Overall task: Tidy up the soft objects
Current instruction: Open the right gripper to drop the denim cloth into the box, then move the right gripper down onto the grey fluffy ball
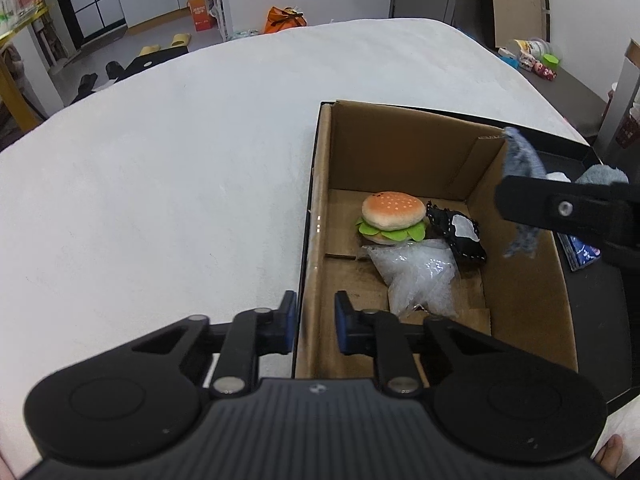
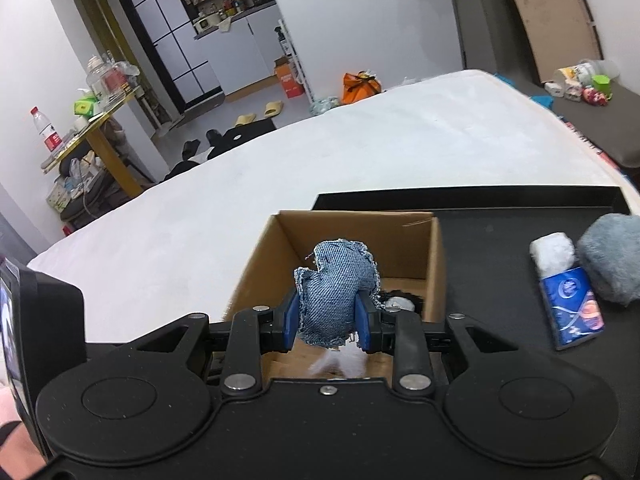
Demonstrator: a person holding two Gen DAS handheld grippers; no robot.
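Observation:
An open cardboard box [image 1: 520, 300] [image 2: 264, 252] sits on a white bed. Inside lie a plush burger [image 1: 392, 216], a black pouch with a white patch [image 1: 456, 236] and a clear plastic bag [image 1: 420, 276]. My left gripper [image 1: 316, 326] straddles the box's left wall; whether its pads touch the wall is unclear. My right gripper [image 2: 328, 320] is shut on a denim plush [image 2: 336, 292] and holds it above the box; it also shows in the left wrist view [image 1: 520, 160]. A grey fluffy plush [image 2: 612, 260], a white soft lump [image 2: 554, 254] and a blue tissue pack [image 2: 572, 308] lie on the black lid.
The black box lid [image 2: 500, 240] lies right of the box on the white bed [image 1: 160, 180]. Beyond the bed's far edge are an orange bag [image 2: 360, 84], slippers [image 2: 272, 110] and a cluttered yellow table [image 2: 96, 120]. Items crowd a grey surface at far right [image 2: 580, 80].

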